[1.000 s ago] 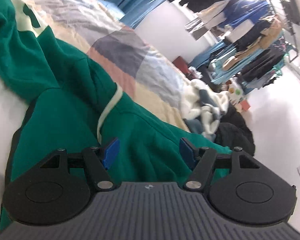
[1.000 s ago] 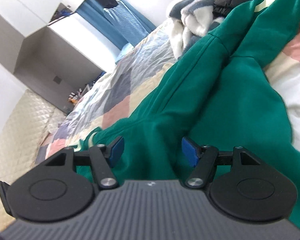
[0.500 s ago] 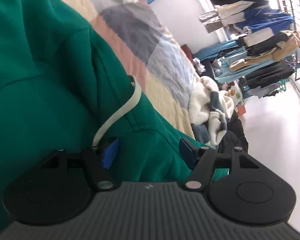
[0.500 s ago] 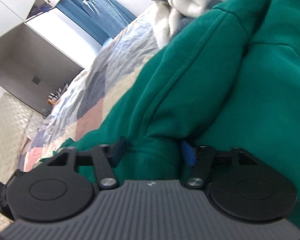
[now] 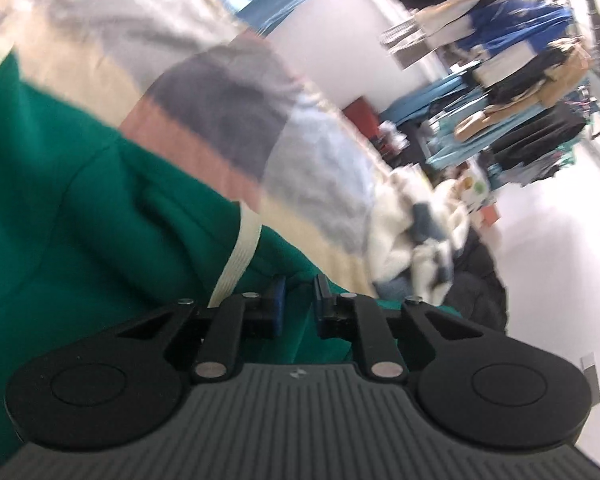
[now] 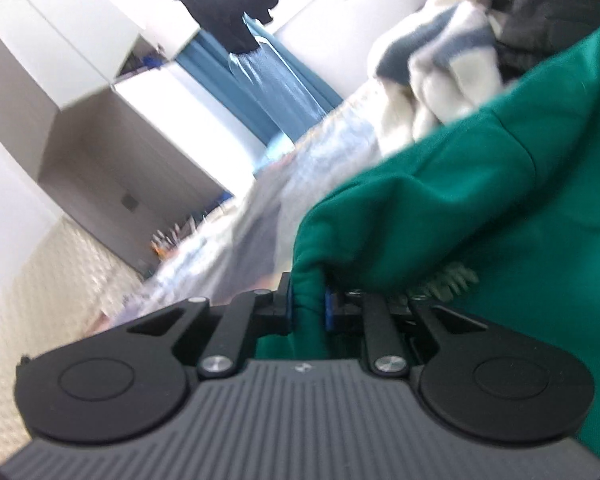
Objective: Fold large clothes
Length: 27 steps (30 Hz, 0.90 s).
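Note:
A large green sweatshirt (image 5: 80, 216) with a cream stripe (image 5: 240, 256) lies on a patchwork bedspread (image 5: 220, 120). My left gripper (image 5: 299, 300) has its jaws closing on a fold of the green fabric beside the stripe, and the blue pads press on it. In the right wrist view the same green sweatshirt (image 6: 500, 200) fills the right side. My right gripper (image 6: 308, 300) has its jaws closing on a bunched edge of that fabric, which is pinched between the pads and lifted a little off the bed.
A heap of white, blue and dark clothes (image 5: 420, 240) lies at the bed's far end, also in the right wrist view as a fleece pile (image 6: 440, 48). A clothes rack (image 5: 520, 92) stands by the white floor. Grey cabinets (image 6: 100, 100) and a blue curtain (image 6: 260, 72) back the bed.
Both grippers went from wide open to closed on the green fabric. Both moved along the sweatshirt to its edge, and the right one has raised its fold off the bedspread.

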Motion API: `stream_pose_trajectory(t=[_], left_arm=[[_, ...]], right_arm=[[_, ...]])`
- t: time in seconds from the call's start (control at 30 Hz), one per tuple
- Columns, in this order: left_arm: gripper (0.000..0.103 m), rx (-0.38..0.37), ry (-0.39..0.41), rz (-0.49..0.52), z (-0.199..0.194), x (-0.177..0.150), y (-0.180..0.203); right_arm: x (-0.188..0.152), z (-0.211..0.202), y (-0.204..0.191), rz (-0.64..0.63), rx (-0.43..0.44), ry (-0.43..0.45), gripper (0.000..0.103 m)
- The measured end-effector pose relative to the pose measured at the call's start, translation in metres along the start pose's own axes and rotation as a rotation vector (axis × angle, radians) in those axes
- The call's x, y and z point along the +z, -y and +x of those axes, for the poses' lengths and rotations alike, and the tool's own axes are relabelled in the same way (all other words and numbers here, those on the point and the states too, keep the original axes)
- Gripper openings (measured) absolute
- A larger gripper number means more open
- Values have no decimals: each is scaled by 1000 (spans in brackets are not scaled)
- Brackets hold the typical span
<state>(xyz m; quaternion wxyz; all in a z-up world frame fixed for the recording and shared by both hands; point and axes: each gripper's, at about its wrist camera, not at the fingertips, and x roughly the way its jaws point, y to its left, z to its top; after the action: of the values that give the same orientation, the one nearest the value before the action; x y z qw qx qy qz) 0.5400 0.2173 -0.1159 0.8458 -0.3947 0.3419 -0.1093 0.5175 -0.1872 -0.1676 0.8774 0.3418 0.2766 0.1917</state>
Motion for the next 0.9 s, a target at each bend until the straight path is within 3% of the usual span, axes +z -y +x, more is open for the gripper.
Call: stream_pose_trajectory(t=[0.13,0.43,0.53,0.6,0.67,0.73,0.8,0.9], left_arm=[[16,-27,45,38,-2,18,17],[16,98,8,73,59,16,5],[21,111,-17,59,65,14,-1],[29,131,-29,59,62,16,0],[46,137,-31,82,54,16,6],[52,136,-15,126,40,13,17],[53,143,-3,171,26,5,28],[54,145,14,250,4,-16,48]], right_arm=[[14,4,-6,-31,33,39,17],[10,34,17,-75,-64,-66,19],[5,43,28,-47,-83,-92,20],[4,47,29,-52,-99,-101,25],[5,46,26,-73,-113,-109,29],[7,42,23,-75,-115,-109,35],[6,39,19,-83,-125,-119,55],[2,31,11,-135,-169,-116,64]])
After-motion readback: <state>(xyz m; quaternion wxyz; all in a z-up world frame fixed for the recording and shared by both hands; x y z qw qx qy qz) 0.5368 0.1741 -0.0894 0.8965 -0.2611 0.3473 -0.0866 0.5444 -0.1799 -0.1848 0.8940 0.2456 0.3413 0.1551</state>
